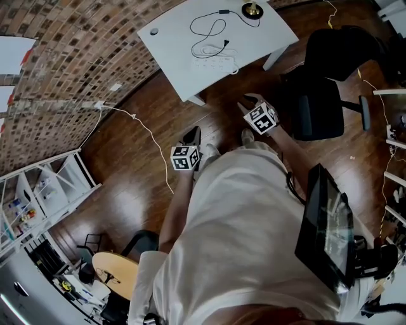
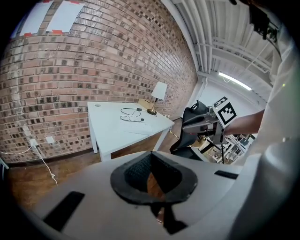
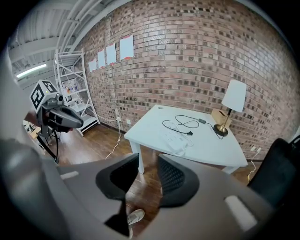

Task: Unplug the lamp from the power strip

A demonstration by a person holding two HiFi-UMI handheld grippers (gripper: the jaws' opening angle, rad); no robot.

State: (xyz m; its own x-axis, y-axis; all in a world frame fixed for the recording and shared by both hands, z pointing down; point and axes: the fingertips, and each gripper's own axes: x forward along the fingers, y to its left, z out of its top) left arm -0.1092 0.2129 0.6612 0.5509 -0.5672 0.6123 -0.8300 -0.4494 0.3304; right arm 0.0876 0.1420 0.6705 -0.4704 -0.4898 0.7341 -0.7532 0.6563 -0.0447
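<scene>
The white table (image 1: 184,44) stands ahead of me against the brick wall. On it lie the white power strip (image 1: 216,61), the lamp's brass base (image 1: 252,9) and its black cable, whose plug (image 1: 224,44) rests on the tabletop just beyond the strip. In the right gripper view the lamp (image 3: 233,96), plug (image 3: 190,133) and strip (image 3: 173,140) all show. Both grippers hang in the air well short of the table. My left gripper (image 1: 191,136) (image 2: 151,157) has its pads meeting at the tips, empty. My right gripper (image 1: 249,100) (image 3: 148,160) stands open, nothing between its fingers.
A black office chair (image 1: 317,105) stands right of the table, with another (image 1: 346,47) behind it. A white cord (image 1: 149,136) runs over the wooden floor from a wall socket. White shelves (image 1: 38,190) stand at the left. A dark screen (image 1: 327,225) is at my right side.
</scene>
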